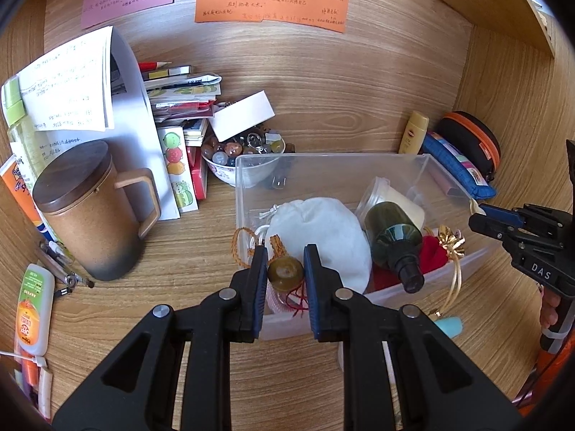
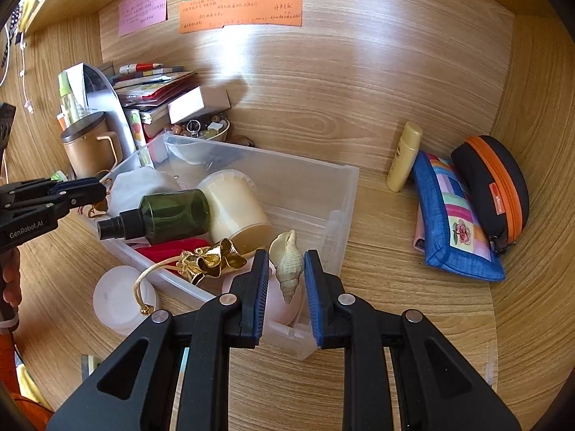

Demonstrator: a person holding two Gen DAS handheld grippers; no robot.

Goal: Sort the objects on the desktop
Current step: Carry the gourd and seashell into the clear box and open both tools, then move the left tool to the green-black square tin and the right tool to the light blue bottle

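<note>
bottle (image 1: 393, 240) in bin (image 1: 251, 168) — mug (image 1: 90, 215) left

**Two wrist views, one shared bin**

Your left wrist camera looks down close over the clear bin (image 1: 248, 194) from its near-left corner. Your right looks from its near-right corner. Both share the green bottle (image 1: 393, 237) (image 2: 172, 212) and wall notes at top.

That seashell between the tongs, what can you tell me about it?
The seashell is a cream-coloured spiral shell with ribbed whorls, looking hard and matte. Its wider, smooth-lipped end points up and away from the camera, and its narrow pointed tip hangs toward the camera. It sits between the blue pads of the right tongs, which appear to grip it on both sides. It is held above the near corner of the clear plastic box, beside a gold bow draped over the box's rim, and does not seem to touch either.
</note>
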